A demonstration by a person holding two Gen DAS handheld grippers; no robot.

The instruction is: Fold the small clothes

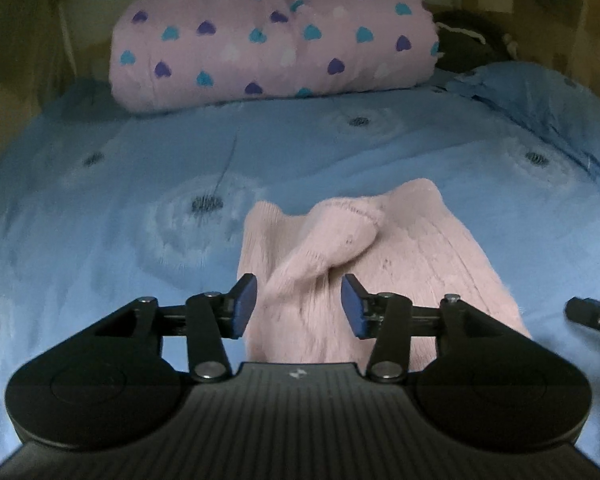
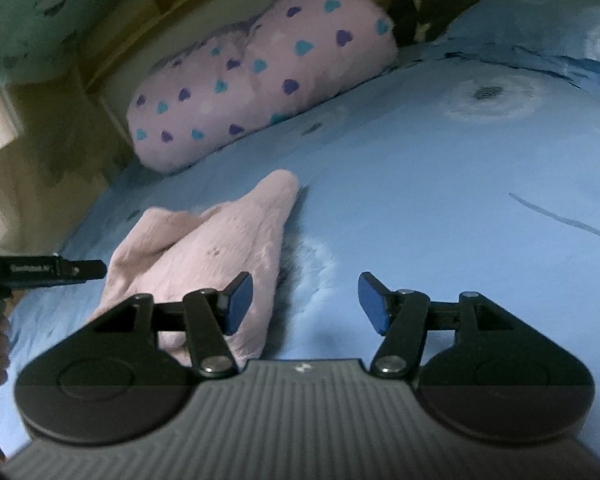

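- Closest in, the left gripper (image 1: 298, 304) hangs over the near end of the pink knit garment (image 1: 380, 264), jaws about half spread, blue pads (image 1: 246, 300) clear of the cloth. Nothing is pinched.
- A loose fold or sleeve of the knit runs up from between those jaws and away toward the far end, so the garment's long axis lies roughly in line with the way the left gripper points.
- Over to the right gripper (image 2: 306, 302): also about half open and empty. Its left pad is over the garment's right edge; its right pad is over bare blue bedsheet (image 2: 440, 208).
- So from the right gripper the pink knit garment (image 2: 204, 256) lies to the left and ahead; from the left it sits dead ahead and below. My call: the left is the nearer one for the next pinch, and the right needs to shift leftward.
- The left tool's nose shows at the left edge of the right wrist view, just beside the garment's near-left corner.
- Further out, open sheet, well clear.
- At the far edge of the bed lies a rolled pink heart-print blanket (image 1: 272, 40), with a blue pillow (image 1: 540, 100) at the far right corner, both well apart from the garment.
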